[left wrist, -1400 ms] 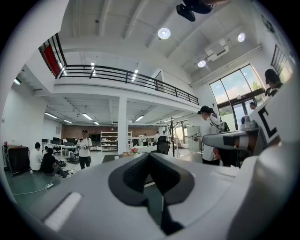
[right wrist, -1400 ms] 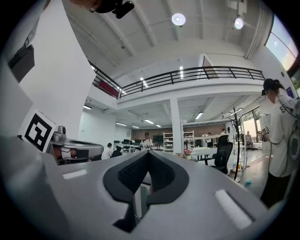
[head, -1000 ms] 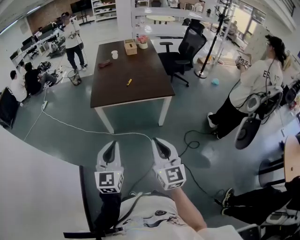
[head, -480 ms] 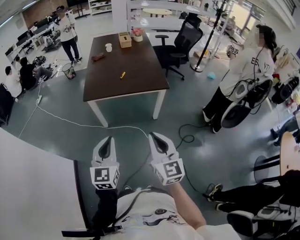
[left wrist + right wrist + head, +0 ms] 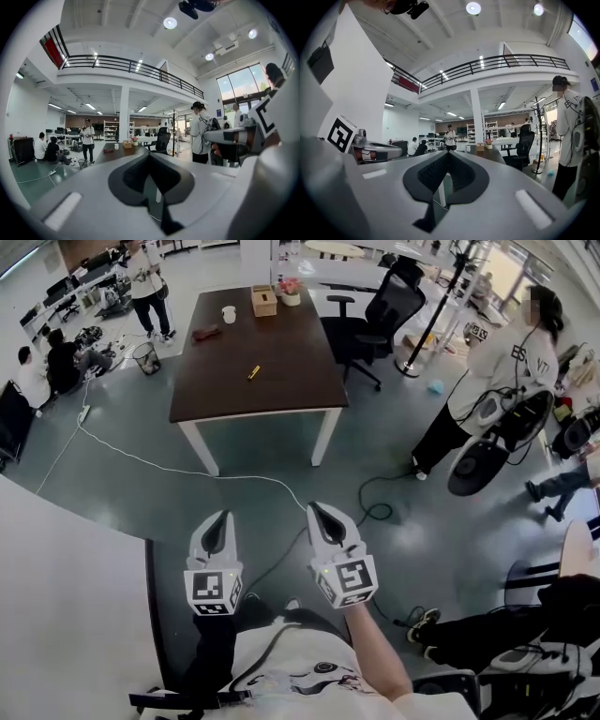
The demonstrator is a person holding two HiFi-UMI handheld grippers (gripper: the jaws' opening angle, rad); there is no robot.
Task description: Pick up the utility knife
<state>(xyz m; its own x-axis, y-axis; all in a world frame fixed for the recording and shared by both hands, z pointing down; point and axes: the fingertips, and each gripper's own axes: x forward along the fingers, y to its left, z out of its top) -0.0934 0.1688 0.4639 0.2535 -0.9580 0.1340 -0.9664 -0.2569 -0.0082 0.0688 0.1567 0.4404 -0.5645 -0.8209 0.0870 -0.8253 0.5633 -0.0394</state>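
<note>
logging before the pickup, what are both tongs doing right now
Left tongs: closed, holding nothing.
Right tongs: closed, holding nothing.

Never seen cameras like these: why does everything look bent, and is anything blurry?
Head view: fisheye bows the table and floor. Left gripper view: round black border, left claw slightly soft up close, ceiling lamps glaring. Right gripper view: same border, right claw likewise.

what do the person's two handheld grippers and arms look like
The left gripper and right gripper are matching pale grey plastic shells tapering to a point, with black textured lining inside. Each carries a white cube with black square markers behind the jaws. A black sleeve covers the left arm; the right forearm is bare below a white T-shirt.
</note>
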